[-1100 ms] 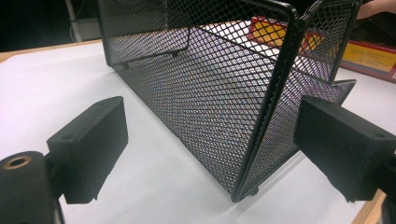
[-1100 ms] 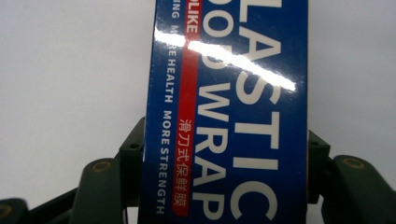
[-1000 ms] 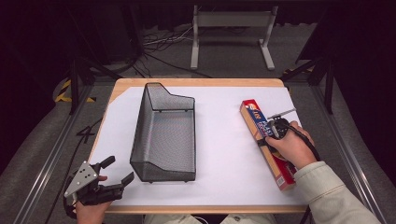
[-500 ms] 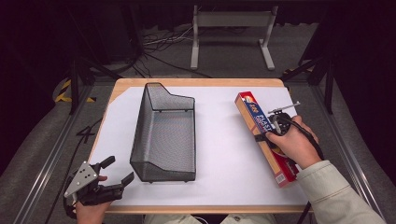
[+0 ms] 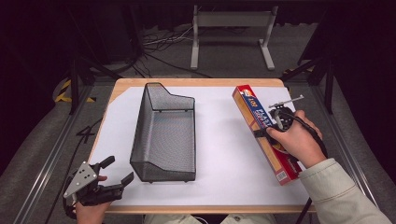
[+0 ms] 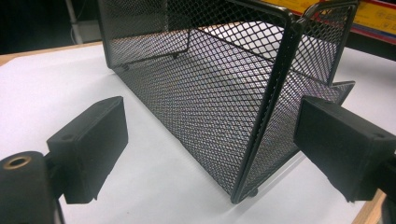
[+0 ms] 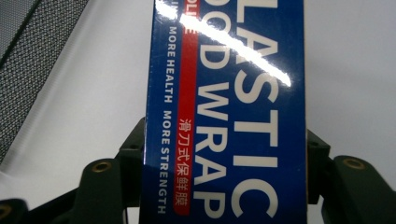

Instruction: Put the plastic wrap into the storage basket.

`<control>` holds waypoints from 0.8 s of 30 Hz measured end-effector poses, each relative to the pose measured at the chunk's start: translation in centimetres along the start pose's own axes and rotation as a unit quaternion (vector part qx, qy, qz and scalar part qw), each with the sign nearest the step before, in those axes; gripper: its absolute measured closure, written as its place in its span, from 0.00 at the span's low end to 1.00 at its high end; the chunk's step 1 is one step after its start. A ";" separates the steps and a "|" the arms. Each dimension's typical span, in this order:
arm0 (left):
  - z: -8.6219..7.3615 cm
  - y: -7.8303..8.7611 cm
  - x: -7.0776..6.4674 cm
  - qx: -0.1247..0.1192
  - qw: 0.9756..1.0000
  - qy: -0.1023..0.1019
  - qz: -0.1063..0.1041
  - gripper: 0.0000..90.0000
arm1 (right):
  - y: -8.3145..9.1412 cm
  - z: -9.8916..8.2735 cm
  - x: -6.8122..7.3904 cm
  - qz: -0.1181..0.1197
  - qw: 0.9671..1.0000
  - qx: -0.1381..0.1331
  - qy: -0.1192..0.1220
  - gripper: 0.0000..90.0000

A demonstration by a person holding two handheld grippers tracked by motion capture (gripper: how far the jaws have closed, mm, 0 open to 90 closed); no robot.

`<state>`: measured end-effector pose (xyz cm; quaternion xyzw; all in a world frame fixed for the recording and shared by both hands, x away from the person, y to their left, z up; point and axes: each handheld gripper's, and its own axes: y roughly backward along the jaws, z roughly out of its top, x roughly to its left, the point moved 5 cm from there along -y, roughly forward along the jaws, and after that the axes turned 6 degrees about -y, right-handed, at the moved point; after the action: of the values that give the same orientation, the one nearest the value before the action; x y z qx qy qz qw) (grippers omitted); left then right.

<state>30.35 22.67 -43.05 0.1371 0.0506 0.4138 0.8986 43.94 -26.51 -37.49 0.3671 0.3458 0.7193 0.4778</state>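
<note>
1. From the high view, a wooden table [image 5: 196, 82] stands in a dim room, most of its top covered by a white sheet [image 5: 224, 140]. Around it lies grey carpeted floor [image 5: 42, 135] with black cables [image 5: 154, 44] trailing behind, and a pale metal stand [image 5: 231, 28] sits beyond the far edge. Dark frame rails [image 5: 46, 154] run along both sides.
2. In the same view, a long black wire-mesh basket [image 5: 163, 135] rests on the sheet left of centre, its length running away from the person. A long red and blue cardboard box of plastic wrap [image 5: 254, 112] lies at the right side of the sheet, slanted, its far end near the table's back edge.
3. The right gripper [image 5: 268, 133], in the person's hand with a cream sleeve [image 5: 341, 196], is clamped across the box's middle.
4. The left gripper [image 5: 116, 172] hovers at the near left corner of the table, jaws spread, holding nothing, just short of the basket's near end.
5. In the left gripper view, the two black jaws stand wide apart, with the basket's near corner [image 6: 261, 116] between and beyond them on the white sheet [image 6: 70, 79]; the pads do not touch it.
6. In the right gripper view, the glossy blue face of the box [image 7: 233, 116] sits between the jaws, both pads pressed to its sides, white sheet [image 7: 102, 84] behind.
</note>
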 end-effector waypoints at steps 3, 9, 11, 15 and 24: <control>0.2 0.4 0.2 -0.011 1.000 0.001 0.008 0.10 | 0.5 0.2 0.5 0.001 1.000 -0.004 0.002 0.44; 0.2 0.4 0.2 -0.015 1.000 -0.002 0.010 0.09 | 1.1 0.6 1.5 0.011 1.000 -0.004 0.007 0.44; 0.2 0.4 0.1 -0.016 1.000 -0.003 0.010 0.09 | 1.2 0.8 1.9 0.014 1.000 -0.005 0.012 0.44; 0.1 0.4 0.1 -0.014 1.000 -0.001 0.009 0.09 | 1.5 1.0 2.7 0.018 1.000 -0.005 0.017 0.44; 0.1 0.4 0.1 -0.012 1.000 -0.005 0.007 0.09 | 1.3 1.8 6.3 0.042 0.998 0.000 0.047 0.44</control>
<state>30.16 22.94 -42.81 0.1286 0.0403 0.4198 0.8975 43.21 -20.72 -34.27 0.3475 0.3521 0.7552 0.4301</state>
